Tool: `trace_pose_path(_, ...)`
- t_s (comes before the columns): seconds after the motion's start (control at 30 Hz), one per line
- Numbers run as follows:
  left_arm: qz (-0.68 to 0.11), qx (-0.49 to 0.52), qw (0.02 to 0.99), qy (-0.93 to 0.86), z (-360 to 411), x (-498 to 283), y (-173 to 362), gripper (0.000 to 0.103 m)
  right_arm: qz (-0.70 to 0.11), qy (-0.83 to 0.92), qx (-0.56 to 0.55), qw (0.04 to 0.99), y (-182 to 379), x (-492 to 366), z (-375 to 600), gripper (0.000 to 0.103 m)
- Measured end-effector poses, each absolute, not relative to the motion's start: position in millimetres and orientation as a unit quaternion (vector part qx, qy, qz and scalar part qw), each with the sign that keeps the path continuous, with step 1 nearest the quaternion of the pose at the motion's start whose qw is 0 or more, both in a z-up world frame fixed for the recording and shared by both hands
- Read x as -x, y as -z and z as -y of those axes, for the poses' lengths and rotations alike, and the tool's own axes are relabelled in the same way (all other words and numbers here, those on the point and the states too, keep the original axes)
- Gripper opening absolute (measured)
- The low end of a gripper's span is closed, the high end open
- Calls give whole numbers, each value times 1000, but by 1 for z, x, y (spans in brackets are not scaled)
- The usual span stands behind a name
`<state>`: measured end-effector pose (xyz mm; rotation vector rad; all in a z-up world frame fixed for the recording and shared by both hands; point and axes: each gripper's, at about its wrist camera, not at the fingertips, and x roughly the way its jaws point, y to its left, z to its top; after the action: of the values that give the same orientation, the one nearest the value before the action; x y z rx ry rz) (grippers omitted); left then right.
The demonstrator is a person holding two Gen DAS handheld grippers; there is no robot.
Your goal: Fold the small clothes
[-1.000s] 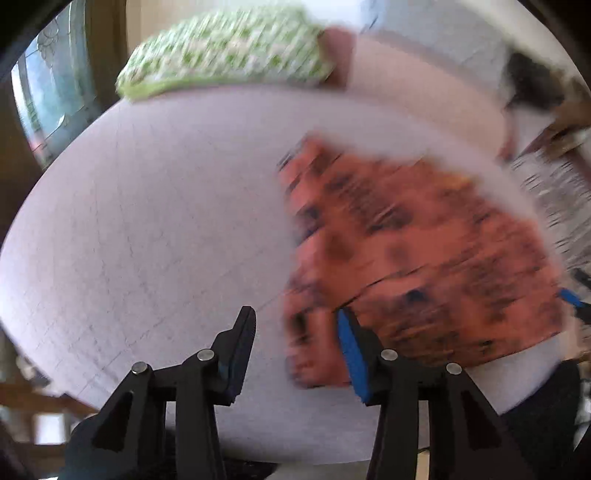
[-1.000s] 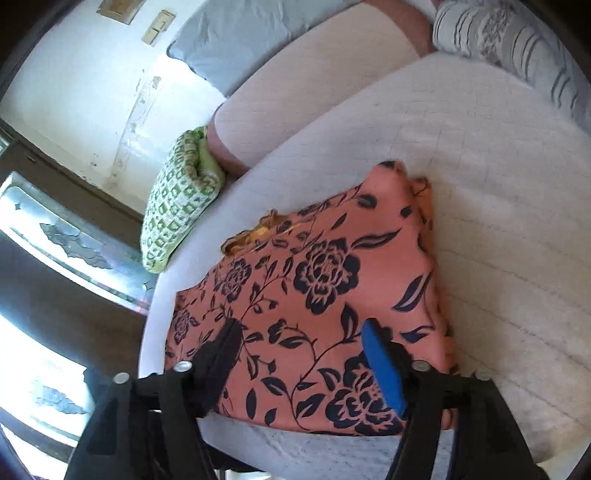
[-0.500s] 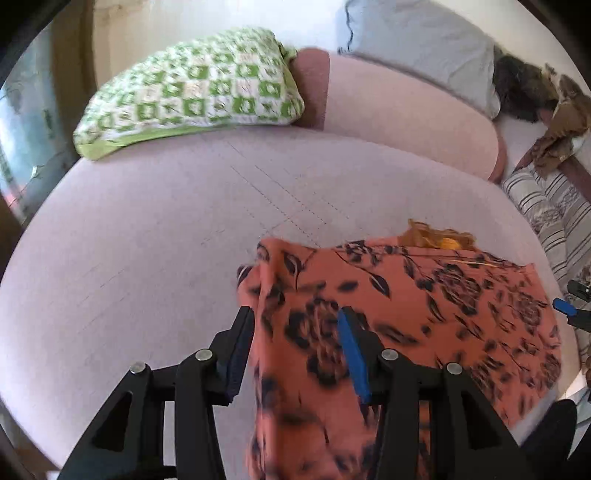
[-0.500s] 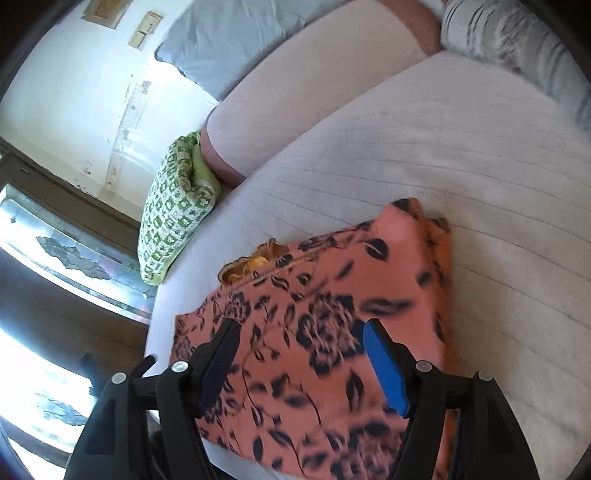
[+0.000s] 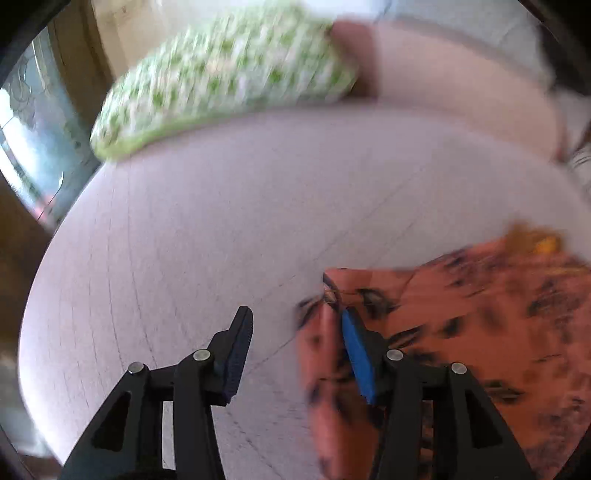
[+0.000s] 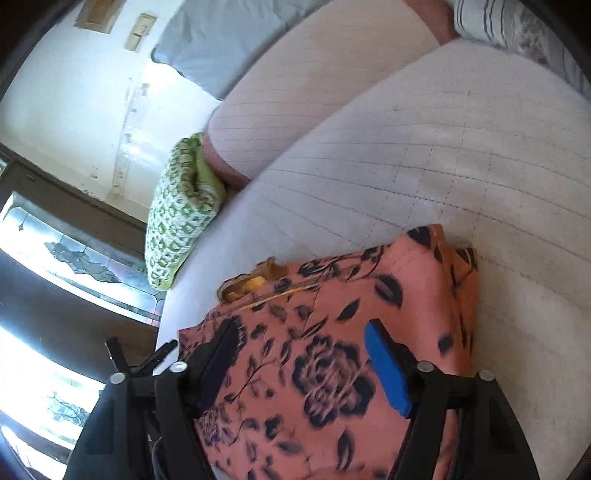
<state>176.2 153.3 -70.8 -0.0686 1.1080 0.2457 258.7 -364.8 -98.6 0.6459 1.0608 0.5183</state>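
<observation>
Surface: a pale pinkish-white quilted mattress [image 6: 424, 155] with stitched grid lines, broad and mostly bare; it fills the middle of both wrist views.
Garment: a salmon-orange cloth printed with dark navy roses and leaves [image 6: 332, 354], lying folded flat on the near part of the mattress; a bit of yellow-orange trim [image 6: 247, 284] sticks out at its far edge. In the left wrist view the same cloth [image 5: 480, 332] lies at lower right, blurred.
Cushion: a green-and-white checked cushion [image 6: 177, 221] rests at the far left edge of the mattress, against a pale pink bolster [image 6: 314, 92] that runs along the back.
Other bedding: a grey pillow [image 6: 221, 48] leans on the wall behind the bolster; a striped grey-and-white pillow [image 6: 491, 18] sits at the top right.
Room: a white, scuffed wall [image 6: 74, 103] with a beige switch plate [image 6: 138, 31]; below it, a dark wooden frame with patterned glass panes [image 6: 66, 254] letting in bright light.
Left gripper [image 5: 295, 350]: jaws opening; the blue pad is at the cloth's left edge, the black one over bare mattress, nothing pinched.
Right gripper [image 6: 306, 362]: jaws wide, hovering over the middle of the cloth, not clamping it.
</observation>
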Motion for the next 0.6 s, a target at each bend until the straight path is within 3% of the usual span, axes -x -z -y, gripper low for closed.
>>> trace_pose_path(0.03, -518, 60, 845, -116, -160, -172, 70, 53, -513, -206, -329, 766, 119, -268, 374, 69)
trace_pose_path(0.1, -502, 59, 854, -121, -161, -162, 53, 52, -480, -203, -391, 758, 115, -264, 389, 66)
trace_pose_path(0.2, -471, 53, 874, -108, -158, -141, 32, 52, -442, -233, -372, 782, 89, -259, 387, 75)
trace_pose_path(0.3, -471, 66, 875, -90, -152, -124, 25, 52, -479, -208, -351, 777, 109, -278, 385, 76)
trace_pose_path(0.37, -466, 72, 878, -85, -149, -105, 19, 52, -485, -176, -377, 769, 126, -281, 399, 58)
trace_pose_path(0.47, -457, 81, 883, -72, -143, -84, 9, 55, -448, -181, -366, 795, 95, -252, 399, 68)
trace_pose_path(0.6, -440, 78, 893, -47, -128, -58, 1, 59, -455, -267, -360, 769, 70, -184, 381, 73)
